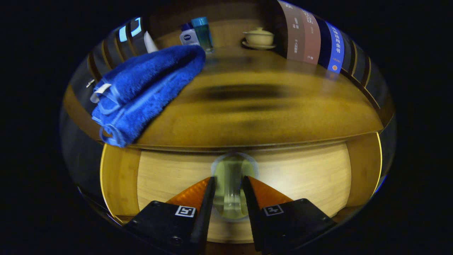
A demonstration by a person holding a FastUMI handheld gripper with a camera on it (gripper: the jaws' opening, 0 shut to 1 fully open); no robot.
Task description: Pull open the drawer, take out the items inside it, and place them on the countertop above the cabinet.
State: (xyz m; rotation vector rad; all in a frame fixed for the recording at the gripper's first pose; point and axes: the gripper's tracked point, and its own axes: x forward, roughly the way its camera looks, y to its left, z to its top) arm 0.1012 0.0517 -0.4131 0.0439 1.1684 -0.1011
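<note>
A clear glass (230, 177) stands upright between my fingers, and my gripper (229, 193) is shut on it, one finger pressing each side. Behind and below the glass lies the pale wooden inside of the open drawer (304, 173), with its side walls to left and right. Just above runs the front edge of the wooden countertop (254, 117). A folded blue towel (141, 92) lies on the countertop's left part, its lower corner hanging over the front edge.
At the back of the countertop stand a white bottle (188, 35) and a teal bottle (203, 32), and to their right a lidded cream cup on a saucer (259, 37). Upright books (311, 35) line the right side.
</note>
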